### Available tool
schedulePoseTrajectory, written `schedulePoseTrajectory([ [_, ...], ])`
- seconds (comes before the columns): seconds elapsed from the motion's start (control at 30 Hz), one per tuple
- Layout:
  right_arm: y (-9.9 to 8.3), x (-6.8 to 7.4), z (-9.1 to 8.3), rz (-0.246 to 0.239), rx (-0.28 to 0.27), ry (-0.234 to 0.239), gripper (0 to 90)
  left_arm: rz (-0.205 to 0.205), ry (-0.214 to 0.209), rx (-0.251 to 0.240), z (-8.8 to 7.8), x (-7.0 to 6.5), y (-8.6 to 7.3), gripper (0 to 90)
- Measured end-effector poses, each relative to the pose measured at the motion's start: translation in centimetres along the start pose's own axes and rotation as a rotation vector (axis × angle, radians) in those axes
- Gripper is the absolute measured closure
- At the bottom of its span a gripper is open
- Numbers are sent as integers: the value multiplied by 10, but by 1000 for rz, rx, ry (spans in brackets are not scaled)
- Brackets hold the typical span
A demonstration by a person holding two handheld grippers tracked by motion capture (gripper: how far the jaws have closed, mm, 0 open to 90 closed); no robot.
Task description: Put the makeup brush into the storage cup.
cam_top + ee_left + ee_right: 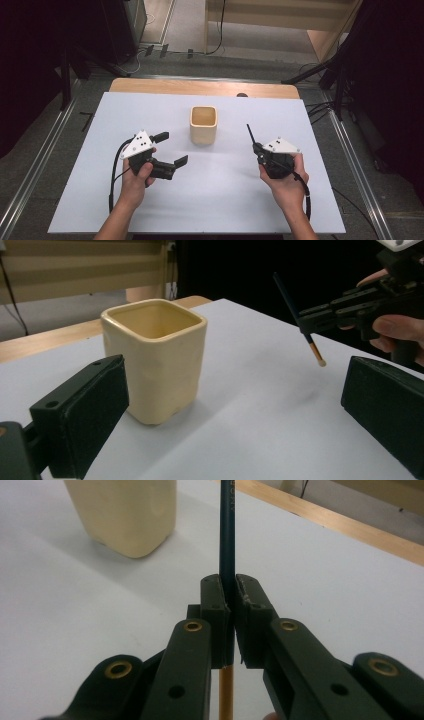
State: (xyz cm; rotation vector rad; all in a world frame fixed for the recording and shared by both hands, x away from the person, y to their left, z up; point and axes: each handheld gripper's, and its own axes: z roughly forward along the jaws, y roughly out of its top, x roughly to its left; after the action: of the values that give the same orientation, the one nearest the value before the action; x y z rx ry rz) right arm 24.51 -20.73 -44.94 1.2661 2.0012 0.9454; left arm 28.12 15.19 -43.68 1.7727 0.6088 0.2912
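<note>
Your right gripper is clamped on a brush, the jaws pinched flat against its shaft, and that firm mid-shaft hold looks chosen so you can steer the long end toward the cup without it swivelling. In the high view the brush sticks up and away from your hand, just right of the cup and clear of it, not yet over the opening. Your left gripper holds nothing; its jaws stand wide apart and face the cup from the near left, a likely position for steadying it if it shifts when the brush goes in. The cup sits upright near the middle of the white table, open mouth up and seemingly empty, so a drop-in from above seems the plan. The brush is thin, with a dark blue-green shaft; below the jaws it turns orange-yellow, and the left gripper view shows a small pale tip hanging toward the table. The cup is pale cream, squarish with rounded corners, glossy and slightly uneven.
</note>
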Motion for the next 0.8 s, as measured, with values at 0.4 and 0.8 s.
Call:
schedulePoseTrajectory([
  [0.4, -2, 10, -6, -124, -27, -10, 849, -2, -40, 73, 13, -11, 1, 68],
  [0.8, -1, 20, -8, -157, -52, 5, 849, -4, -77, 114, 23, -17, 0, 99],
])
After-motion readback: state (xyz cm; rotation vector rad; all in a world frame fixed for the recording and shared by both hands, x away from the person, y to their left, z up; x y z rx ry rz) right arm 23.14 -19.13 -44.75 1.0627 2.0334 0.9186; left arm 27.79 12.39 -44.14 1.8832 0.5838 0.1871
